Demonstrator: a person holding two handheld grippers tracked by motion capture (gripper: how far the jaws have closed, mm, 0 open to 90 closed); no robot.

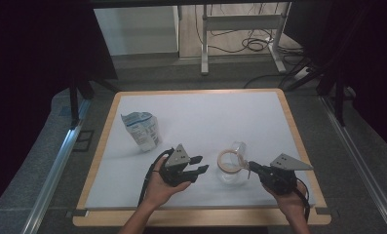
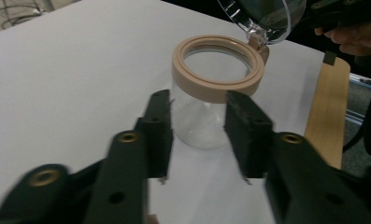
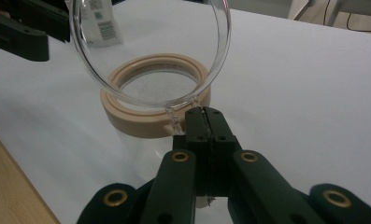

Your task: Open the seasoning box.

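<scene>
A clear glass jar [image 1: 230, 171] with a beige ring around its mouth [image 2: 216, 65] stands near the front right of the white mat. Its clear round lid [image 3: 150, 46] is tipped up, leaving the mouth uncovered. My right gripper [image 3: 205, 112] is shut on the small tab at the lid's lower edge, beside the ring, and sits just right of the jar [image 1: 252, 167]. My left gripper [image 1: 199, 165] hovers a little left of the jar with its jaws apart. Nothing is between its jaws [image 2: 198, 95], and the jar [image 2: 206, 112] stands beyond them, untouched.
A blue and white pouch [image 1: 141, 129] stands upright at the mat's left, behind the left hand. The white mat [image 1: 201, 105] lies on a wood-edged board [image 1: 201, 217]. Desk legs and cables [image 1: 249, 44] are on the floor beyond it.
</scene>
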